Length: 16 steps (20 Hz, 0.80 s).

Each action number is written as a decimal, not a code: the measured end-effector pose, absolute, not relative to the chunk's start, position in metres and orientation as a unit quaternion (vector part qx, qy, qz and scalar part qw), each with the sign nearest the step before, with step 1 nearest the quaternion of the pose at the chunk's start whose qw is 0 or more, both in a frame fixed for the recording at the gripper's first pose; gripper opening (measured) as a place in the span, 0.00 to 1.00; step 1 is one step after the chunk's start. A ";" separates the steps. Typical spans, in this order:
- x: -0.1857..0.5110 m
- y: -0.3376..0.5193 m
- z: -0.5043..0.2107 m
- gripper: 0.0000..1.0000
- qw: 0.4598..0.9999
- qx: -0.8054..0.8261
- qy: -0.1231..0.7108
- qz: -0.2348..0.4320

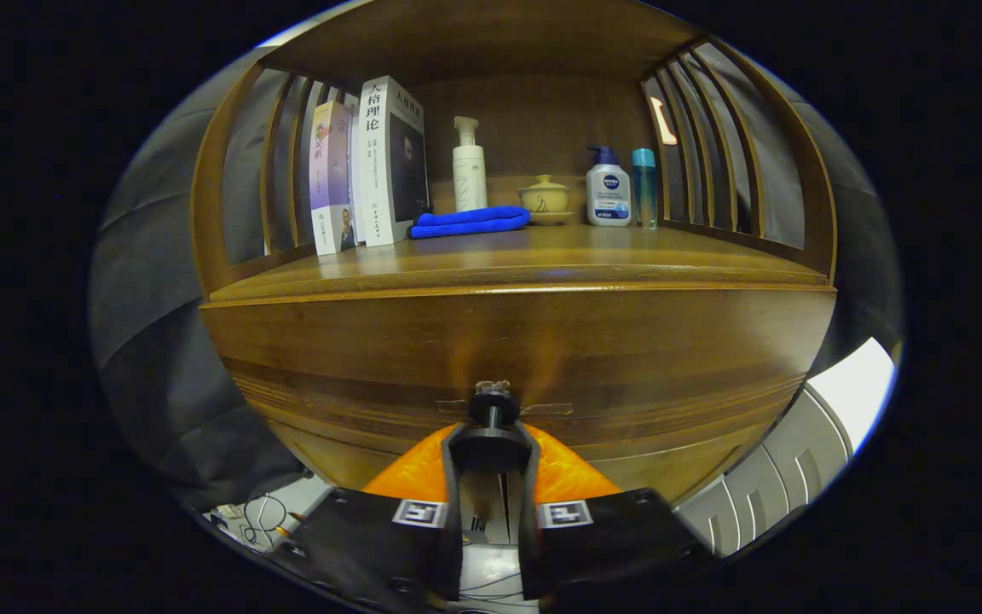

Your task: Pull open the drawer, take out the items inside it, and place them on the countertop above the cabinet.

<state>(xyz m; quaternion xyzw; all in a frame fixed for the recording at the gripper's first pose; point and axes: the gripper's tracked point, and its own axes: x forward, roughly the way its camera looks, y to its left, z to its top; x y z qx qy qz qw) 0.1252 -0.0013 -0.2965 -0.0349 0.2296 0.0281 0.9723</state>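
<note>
**Holding the knob, ready to pull**

My hand-held gripper [492, 443] is closed on the small round black drawer knob [493, 408]. Both fingers press on its sides, so I have a firm hold for pulling. The knob sticks out of the brown wooden drawer front [525, 358], and the drawer looks fully shut. I cannot see what is inside it yet.

Just above the drawer is the shiny brown wooden table [542, 256], where the things from the drawer should go. The front part is bare, so there is room. At the back stand tall white and purple books [367, 166], leaning on the slatted side. Next come a folded blue cloth [470, 221], a white pump bottle [468, 170], a small yellow lidded cup [545, 199], a white and blue pump bottle [608, 192] and a slim teal bottle [644, 183].
</note>
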 end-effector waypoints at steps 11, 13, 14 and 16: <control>0.111 -0.005 -0.295 0.21 0.971 -0.058 0.228 0.033; 0.102 -0.006 -0.294 0.21 0.970 -0.065 0.230 0.034; 0.097 -0.006 -0.294 0.21 0.970 -0.070 0.231 0.034; 0.087 -0.006 -0.293 0.21 0.969 -0.079 0.232 0.041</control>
